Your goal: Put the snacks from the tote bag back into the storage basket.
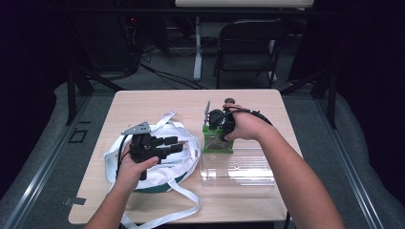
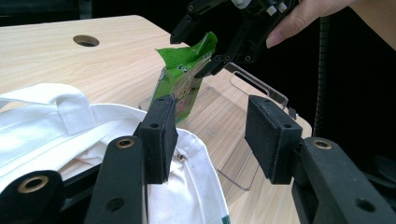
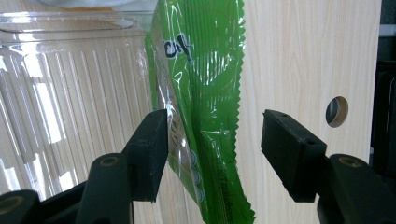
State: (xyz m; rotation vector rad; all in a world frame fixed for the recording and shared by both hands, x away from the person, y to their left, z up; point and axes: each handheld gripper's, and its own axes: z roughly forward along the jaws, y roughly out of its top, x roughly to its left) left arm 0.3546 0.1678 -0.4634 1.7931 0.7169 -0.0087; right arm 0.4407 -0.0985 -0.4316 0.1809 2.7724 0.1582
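Observation:
A green snack packet (image 1: pixel 217 140) stands at the far left end of a clear plastic tray (image 1: pixel 243 168). My right gripper (image 1: pixel 216 130) points down over the packet, open. In the right gripper view the packet (image 3: pixel 201 93) hangs between the spread jaws of the right gripper (image 3: pixel 212 149), against the left pad with a gap to the right pad. My left gripper (image 1: pixel 173 144) hovers open over a white cloth bag (image 1: pixel 186 160), nothing between its fingers. The left gripper view looks past the left gripper (image 2: pixel 215 137) to the packet (image 2: pixel 184 86) and the right gripper (image 2: pixel 198 53) above it.
The bag's long straps (image 1: pixel 184 207) trail to the table's front edge. The wooden table (image 1: pixel 153 102) has a cable hole (image 2: pixel 86 40) near its far side. A dark folding chair (image 1: pixel 248 43) and a desk leg (image 1: pixel 197 45) stand beyond the table.

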